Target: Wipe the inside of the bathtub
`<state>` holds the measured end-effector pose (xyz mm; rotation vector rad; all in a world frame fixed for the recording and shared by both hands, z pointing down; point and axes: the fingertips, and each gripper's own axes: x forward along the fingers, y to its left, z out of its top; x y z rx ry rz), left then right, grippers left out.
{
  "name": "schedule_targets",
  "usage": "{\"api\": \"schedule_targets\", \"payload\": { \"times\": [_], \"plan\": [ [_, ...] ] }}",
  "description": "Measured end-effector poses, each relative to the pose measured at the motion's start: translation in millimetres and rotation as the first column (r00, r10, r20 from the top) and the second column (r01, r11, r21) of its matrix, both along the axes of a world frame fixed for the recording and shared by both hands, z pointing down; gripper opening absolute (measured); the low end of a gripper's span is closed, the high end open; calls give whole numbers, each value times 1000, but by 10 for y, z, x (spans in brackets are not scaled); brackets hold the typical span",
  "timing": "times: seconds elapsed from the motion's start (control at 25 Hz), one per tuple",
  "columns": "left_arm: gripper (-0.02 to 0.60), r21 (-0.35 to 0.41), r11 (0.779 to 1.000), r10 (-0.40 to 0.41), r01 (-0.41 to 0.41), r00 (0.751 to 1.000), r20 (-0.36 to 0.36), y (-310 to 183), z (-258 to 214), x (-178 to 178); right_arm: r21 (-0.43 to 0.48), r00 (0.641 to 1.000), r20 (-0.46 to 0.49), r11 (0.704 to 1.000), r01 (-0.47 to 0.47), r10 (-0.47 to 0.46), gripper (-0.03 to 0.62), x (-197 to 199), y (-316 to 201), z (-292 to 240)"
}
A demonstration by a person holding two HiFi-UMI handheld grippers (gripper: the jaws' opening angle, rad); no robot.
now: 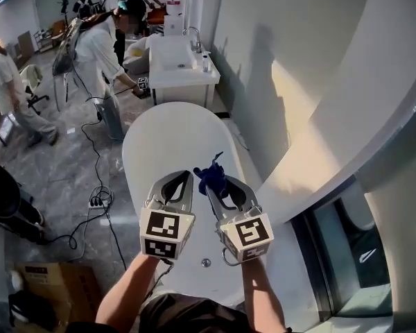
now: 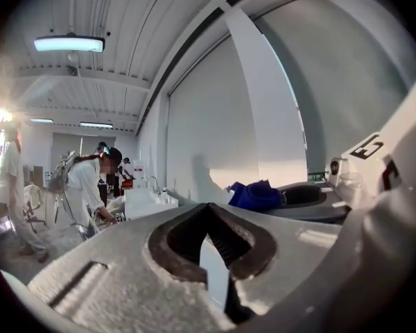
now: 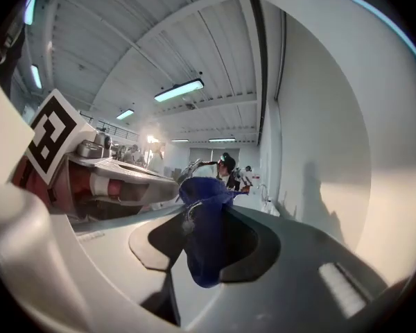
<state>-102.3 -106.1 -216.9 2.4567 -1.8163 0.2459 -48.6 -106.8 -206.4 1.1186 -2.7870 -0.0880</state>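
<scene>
While both pairs of tongs hang above the tub [image 1: 159, 141], the wiping itself appears not yet begun. The right tongs [image 1: 213, 186] are clamped on a blue cloth [image 1: 209, 176]. The left tongs [image 1: 188, 175] are closed tip to tip with nothing between them.

Handling, as judged: the cloth is light, soft and limp. It bunches above the tips and droops through the opening behind them, so it will fold and drag rather than push. The present hold, on a gathered wad, looks sound. A hold on one thin edge would likely slip under wiping pressure. The tub's white surface looks smooth and hard, so the cloth should slide readily.

Views compared: only the head view shows the cloth held over the tub's inside, the drain [image 1: 205, 262] below, and both pairs of tongs side by side. Only the right gripper view shows the cloth [image 3: 204, 241] hanging down through the jaw opening. The left gripper view confirms the empty closure and shows the cloth [image 2: 255, 195] from the side, protruding past the neighbouring tips.
</scene>
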Motion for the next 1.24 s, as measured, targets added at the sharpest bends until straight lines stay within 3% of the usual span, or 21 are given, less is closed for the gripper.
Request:
{"api": "schedule_targets", "payload": {
  "times": [0.24, 0.36, 0.56, 0.8, 1.24],
  "plan": [
    [3, 96, 993, -67, 70, 997, -34, 159, -329, 48, 94, 995, 73, 993, -75, 68, 127, 9, 167, -404],
    [3, 118, 990, -73, 74, 997, -17, 233, -343, 107, 130, 996, 47, 988, -85, 79, 126, 1, 240, -419],
    [3, 81, 993, -81, 89, 992, -93, 278, -286, 213, 138, 997, 11, 987, -81, 81, 127, 127, 266, -389],
    [3, 49, 993, -103, 109, 988, -112, 222, -44, 156, 136, 995, 15, 986, -98, 97, 127, 265, 245, -352],
    [3, 67, 995, -67, 76, 991, -116, 253, -211, 239, 141, 995, -4, 985, -99, 101, 127, 225, 290, -383]
  ]
}}
